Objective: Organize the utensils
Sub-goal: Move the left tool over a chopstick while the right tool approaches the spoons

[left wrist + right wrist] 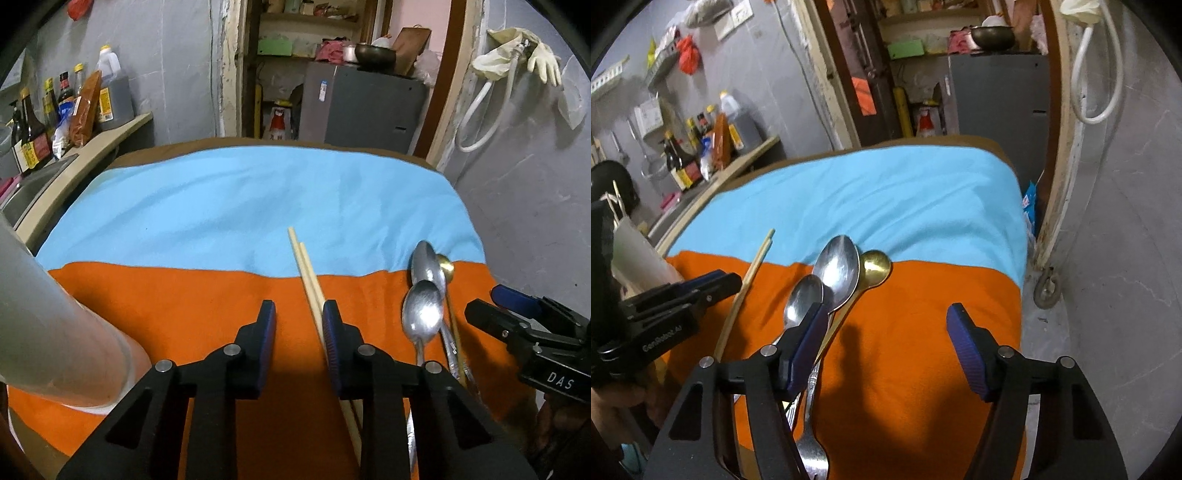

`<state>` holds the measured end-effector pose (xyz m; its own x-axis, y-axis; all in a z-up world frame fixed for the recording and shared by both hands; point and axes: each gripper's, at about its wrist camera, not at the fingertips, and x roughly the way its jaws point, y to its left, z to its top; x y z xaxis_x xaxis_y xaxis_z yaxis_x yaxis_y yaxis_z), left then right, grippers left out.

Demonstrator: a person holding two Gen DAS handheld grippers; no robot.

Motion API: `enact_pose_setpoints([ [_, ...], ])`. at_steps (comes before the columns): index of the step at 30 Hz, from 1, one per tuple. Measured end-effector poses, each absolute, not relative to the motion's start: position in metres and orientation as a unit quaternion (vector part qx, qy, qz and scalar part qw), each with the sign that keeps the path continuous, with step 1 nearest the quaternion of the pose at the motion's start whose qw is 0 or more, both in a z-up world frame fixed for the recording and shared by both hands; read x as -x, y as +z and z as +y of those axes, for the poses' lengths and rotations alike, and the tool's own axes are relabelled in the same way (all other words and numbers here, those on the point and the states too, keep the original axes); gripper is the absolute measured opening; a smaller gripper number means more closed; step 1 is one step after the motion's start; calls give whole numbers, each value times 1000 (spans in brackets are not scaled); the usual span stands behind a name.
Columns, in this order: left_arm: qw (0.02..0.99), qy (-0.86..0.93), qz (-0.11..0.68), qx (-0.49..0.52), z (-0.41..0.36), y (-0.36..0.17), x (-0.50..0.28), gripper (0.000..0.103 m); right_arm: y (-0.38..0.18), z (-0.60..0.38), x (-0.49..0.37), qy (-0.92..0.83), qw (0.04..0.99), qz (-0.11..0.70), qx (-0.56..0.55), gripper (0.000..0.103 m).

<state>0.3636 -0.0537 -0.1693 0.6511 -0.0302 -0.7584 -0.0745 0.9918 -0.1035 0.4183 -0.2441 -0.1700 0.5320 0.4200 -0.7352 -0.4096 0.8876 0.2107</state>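
A pair of pale wooden chopsticks (308, 275) lies on the orange and blue cloth (207, 295), running under my left gripper's right finger. My left gripper (299, 325) is open and empty, just left of the chopsticks. To their right lie a large steel spoon (426, 262), a smaller steel spoon (421, 314) and a gold spoon (446, 266). In the right wrist view my right gripper (886, 332) is open and empty, its left finger over the handles of the spoons (838, 267). The chopsticks (750, 280) lie to their left.
A tall white cup (55, 332) stands at the cloth's left edge; in the right wrist view it (639, 254) holds chopsticks. A counter with sauce bottles (33, 136) and a sink (29, 192) lies left. A grey wall (535, 206) and doorway are right.
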Motion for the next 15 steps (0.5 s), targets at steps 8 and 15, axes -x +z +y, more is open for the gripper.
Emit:
enact_pose_setpoints([
  [8, 902, 14, 427, 62, -55, -174, -365, 20, -174, -227, -423, 220, 870, 438, 43, 66],
  [15, 893, -9, 447, 47, -61, -179, -377, 18, -174, -220, -427, 191, 871, 447, 71, 64],
])
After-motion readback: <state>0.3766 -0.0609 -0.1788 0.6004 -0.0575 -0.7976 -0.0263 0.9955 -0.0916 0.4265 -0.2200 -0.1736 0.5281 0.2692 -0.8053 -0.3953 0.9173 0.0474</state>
